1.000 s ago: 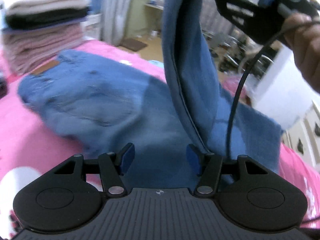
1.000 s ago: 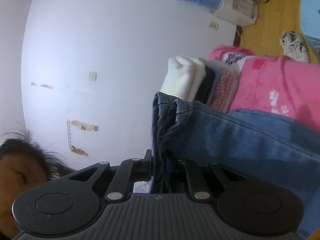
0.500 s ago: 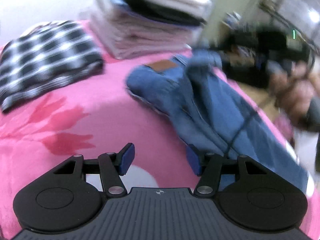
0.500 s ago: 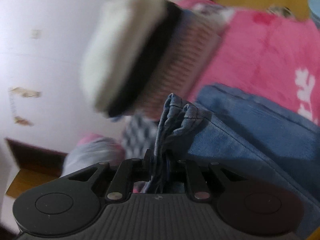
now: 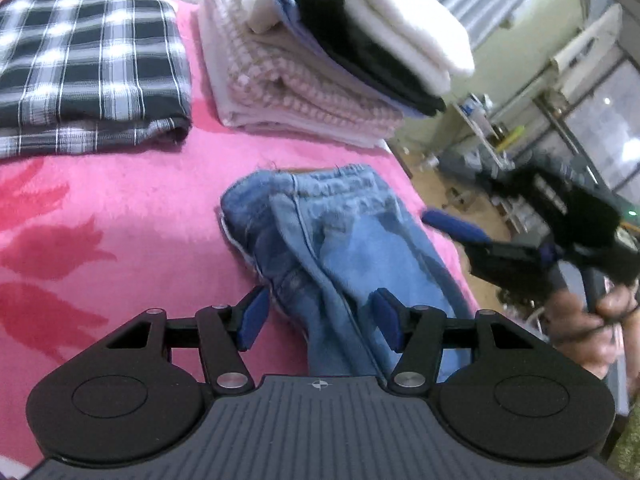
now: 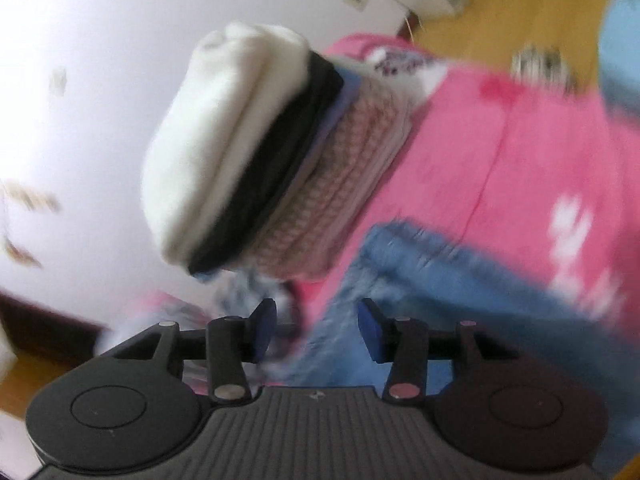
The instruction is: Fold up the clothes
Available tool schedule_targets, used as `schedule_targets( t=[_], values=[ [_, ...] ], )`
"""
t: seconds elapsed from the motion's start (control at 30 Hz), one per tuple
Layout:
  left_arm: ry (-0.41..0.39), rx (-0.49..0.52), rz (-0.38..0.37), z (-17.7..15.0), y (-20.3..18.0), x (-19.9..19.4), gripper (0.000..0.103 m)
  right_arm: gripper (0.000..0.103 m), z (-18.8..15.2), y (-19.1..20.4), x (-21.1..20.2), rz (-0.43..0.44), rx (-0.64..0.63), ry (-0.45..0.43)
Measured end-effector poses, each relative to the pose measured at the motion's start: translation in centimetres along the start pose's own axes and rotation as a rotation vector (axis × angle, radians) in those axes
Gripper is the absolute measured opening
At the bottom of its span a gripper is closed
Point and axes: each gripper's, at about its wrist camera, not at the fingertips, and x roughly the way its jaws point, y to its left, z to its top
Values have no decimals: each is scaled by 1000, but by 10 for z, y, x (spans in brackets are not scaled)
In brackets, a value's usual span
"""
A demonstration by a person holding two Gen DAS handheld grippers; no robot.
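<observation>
likely a bedroom: pink bedspread (image 5: 120, 208), folded clothes (image 5: 320, 60).

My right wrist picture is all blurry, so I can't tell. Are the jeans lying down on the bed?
Observer: Yes. The left wrist view shows the jeans lying doubled over on the pink blanket, waistband towards the stack of folded clothes.
Child: Is the other gripper holding them?
Observer: No. The left gripper is open; the near end of the jeans lies between its fingers, unpinched.
Child: Is anything else folded?
Observer: A black-and-white checked shirt lies folded beside the stack.
</observation>
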Motion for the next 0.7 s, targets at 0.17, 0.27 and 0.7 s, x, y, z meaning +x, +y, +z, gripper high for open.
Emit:
schedule_targets(
  t=[0.17, 0.27, 0.7],
  values=[
    [-80, 93, 33, 3, -13, -9, 52, 45, -1, 25, 16, -211, -351, 94],
    [-124, 178, 70, 4, -24, -14, 50, 43, -9, 37, 31, -273, -499, 143],
    [-92, 401, 164, 7, -53, 10, 46, 15, -23, 51, 31, -329, -649, 72]
  ],
)
